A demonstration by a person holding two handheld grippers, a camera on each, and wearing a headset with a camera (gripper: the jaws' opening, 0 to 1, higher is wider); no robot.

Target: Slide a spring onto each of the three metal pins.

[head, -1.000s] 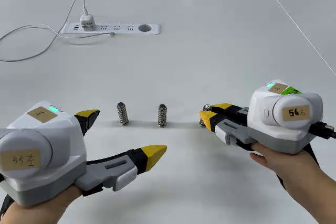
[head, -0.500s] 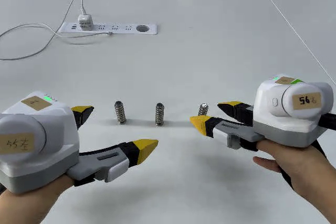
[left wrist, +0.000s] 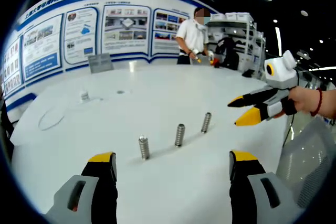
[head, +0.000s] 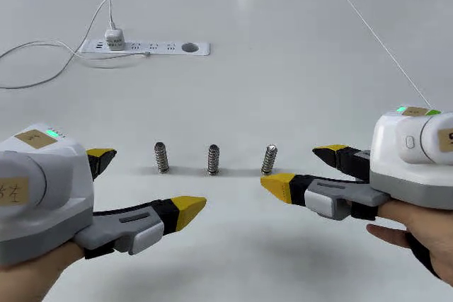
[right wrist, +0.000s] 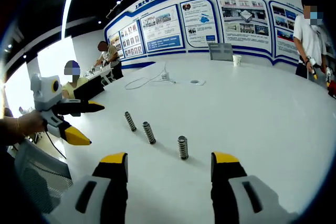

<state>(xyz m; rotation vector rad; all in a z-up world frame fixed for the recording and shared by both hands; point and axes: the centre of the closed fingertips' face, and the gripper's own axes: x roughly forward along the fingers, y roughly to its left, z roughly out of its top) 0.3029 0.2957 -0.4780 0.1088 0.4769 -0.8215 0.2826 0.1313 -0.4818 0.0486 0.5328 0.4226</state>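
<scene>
The three springs [head: 214, 160] stood in a row on the white counter [head: 297, 61], each on its pin [head: 271, 148], and the left claw [head: 148, 180] and right claw [head: 299, 166] were spread wide and empty nearby, so the job looked done and only backing away seemed left.

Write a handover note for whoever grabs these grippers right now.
Left gripper: open, empty, left of the row.
Right gripper: open, empty, right of it.
On the white table, upright in a row: left pin, middle pin, right pin.
Done: a spring appears to sit on each.
Left: nothing obvious; check seating.
</scene>
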